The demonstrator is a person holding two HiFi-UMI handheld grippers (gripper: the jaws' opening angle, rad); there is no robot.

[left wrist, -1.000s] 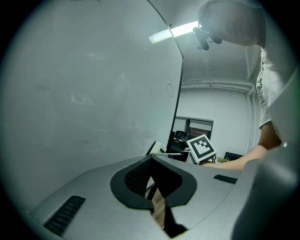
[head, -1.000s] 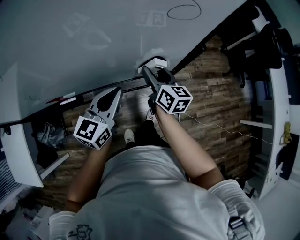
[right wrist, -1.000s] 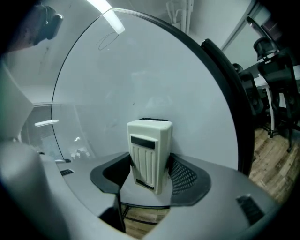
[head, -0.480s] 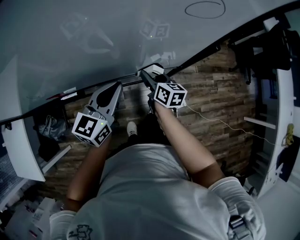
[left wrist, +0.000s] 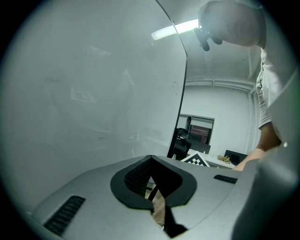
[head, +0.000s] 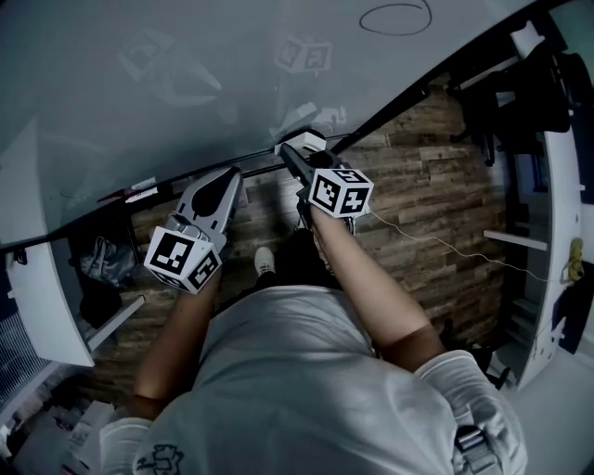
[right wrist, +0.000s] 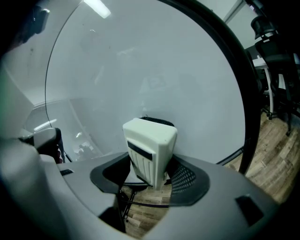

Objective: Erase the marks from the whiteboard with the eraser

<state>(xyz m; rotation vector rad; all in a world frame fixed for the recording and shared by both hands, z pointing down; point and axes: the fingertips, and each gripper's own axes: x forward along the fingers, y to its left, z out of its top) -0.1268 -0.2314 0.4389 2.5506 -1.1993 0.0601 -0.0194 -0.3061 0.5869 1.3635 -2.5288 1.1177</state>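
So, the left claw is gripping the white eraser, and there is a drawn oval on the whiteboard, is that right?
Not quite: the right claw, not the left, is gripping the white eraser, as the right gripper view shows. The left claw holds nothing in the left gripper view. The drawn oval is indeed on the whiteboard, seen in the head view.

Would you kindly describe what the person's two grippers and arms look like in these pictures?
The left gripper and right gripper are tapered shells, grey in their own views, with black ribbed pads lining the jaws. Each carries a cube with black-and-white square markers at its rear. The person wears a light short-sleeved T-shirt, and a thin cable seems to trail from the right gripper.
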